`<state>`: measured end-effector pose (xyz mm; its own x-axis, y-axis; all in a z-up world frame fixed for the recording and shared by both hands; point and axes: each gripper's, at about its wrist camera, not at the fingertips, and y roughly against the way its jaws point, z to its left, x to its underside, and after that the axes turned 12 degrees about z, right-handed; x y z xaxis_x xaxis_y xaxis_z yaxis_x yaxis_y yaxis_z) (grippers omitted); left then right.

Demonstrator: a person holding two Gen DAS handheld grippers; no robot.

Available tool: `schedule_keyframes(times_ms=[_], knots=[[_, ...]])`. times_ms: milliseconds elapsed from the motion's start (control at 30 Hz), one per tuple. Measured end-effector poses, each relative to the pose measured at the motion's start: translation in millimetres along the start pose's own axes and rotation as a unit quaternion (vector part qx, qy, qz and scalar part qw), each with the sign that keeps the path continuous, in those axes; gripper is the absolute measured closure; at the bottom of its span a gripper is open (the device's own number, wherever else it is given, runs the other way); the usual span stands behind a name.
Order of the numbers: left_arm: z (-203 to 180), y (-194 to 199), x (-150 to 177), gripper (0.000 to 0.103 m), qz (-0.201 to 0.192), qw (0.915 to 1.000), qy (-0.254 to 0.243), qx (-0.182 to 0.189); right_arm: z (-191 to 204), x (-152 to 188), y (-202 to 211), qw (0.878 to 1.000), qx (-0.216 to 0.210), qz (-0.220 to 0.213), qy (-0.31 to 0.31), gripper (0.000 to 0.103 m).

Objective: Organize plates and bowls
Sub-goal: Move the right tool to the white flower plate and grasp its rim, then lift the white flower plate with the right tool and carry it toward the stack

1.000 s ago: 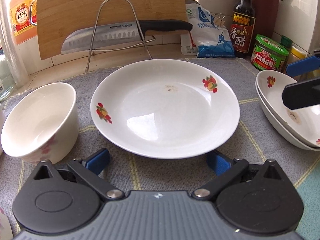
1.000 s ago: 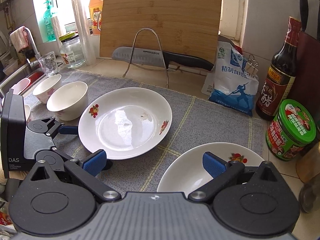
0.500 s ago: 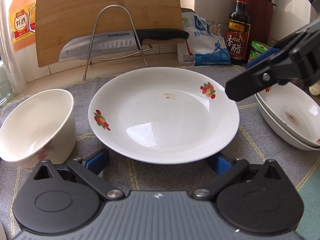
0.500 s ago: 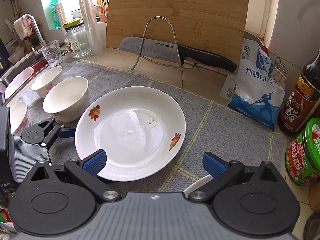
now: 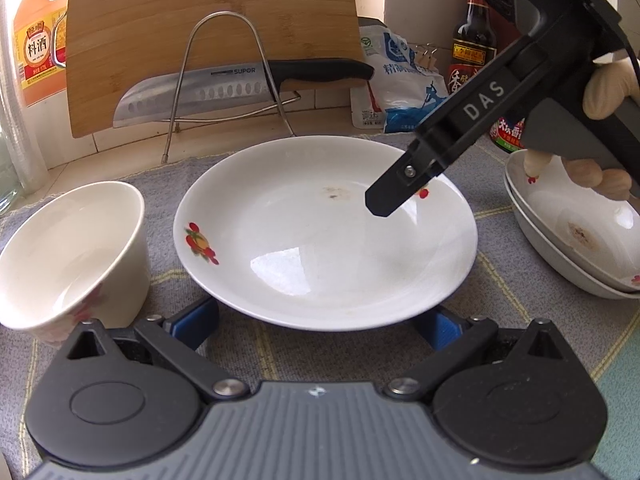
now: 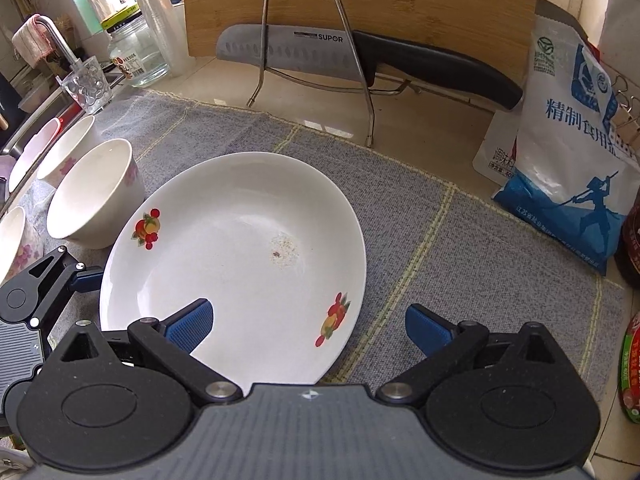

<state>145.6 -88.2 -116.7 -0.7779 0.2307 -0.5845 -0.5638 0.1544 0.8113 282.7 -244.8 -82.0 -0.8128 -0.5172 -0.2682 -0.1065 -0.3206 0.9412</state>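
A white plate with fruit prints (image 5: 320, 232) lies on the grey mat, also in the right wrist view (image 6: 240, 256). My left gripper (image 5: 320, 324) is open, its blue pads at the plate's near rim on either side. My right gripper (image 6: 306, 326) is open above the plate's right edge, one pad over the plate, one over the mat; it shows in the left wrist view (image 5: 384, 204). A white bowl (image 5: 68, 248) stands left of the plate. Two stacked plates (image 5: 576, 240) sit at the right.
A grey mat (image 6: 460, 248) covers the counter. Behind stand a cutting board (image 5: 208, 32), a knife on a wire rack (image 5: 224, 92), a salt bag (image 6: 568, 152), bottles and jars. More bowls (image 6: 60, 152) and a glass (image 6: 86, 88) are near the sink at left.
My right gripper has moved left from the stacked plates to over the single plate's right edge. My left gripper has stayed at the plate's near rim.
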Motion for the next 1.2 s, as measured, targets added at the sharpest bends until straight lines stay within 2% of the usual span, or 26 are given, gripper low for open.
schedule_keyframes(times_ms=[133, 733, 1033, 1200], knots=[[-0.3, 0.3, 0.0, 0.000, -0.002, 1.0000, -0.001, 0.000, -5.0, -8.8, -8.6, 0.999, -0.030, 0.013, -0.001, 0.000], [0.0, 1.7, -1.6, 0.000, -0.001, 1.0000, -0.007, 0.004, -12.8, -44.8, -16.6, 0.996, -0.081, 0.012, 0.033, 0.000], [0.6, 2.1, -0.3, 0.000, -0.005, 0.9998, -0.015, 0.009, -11.8, -60.5, -21.6, 0.986, -0.148, 0.029, 0.067, 0.000], [0.2, 3.1, 0.8, 0.000, -0.008, 0.9998, -0.018, 0.009, -19.6, -66.8, -22.2, 0.981, -0.180, 0.038, 0.063, 0.001]])
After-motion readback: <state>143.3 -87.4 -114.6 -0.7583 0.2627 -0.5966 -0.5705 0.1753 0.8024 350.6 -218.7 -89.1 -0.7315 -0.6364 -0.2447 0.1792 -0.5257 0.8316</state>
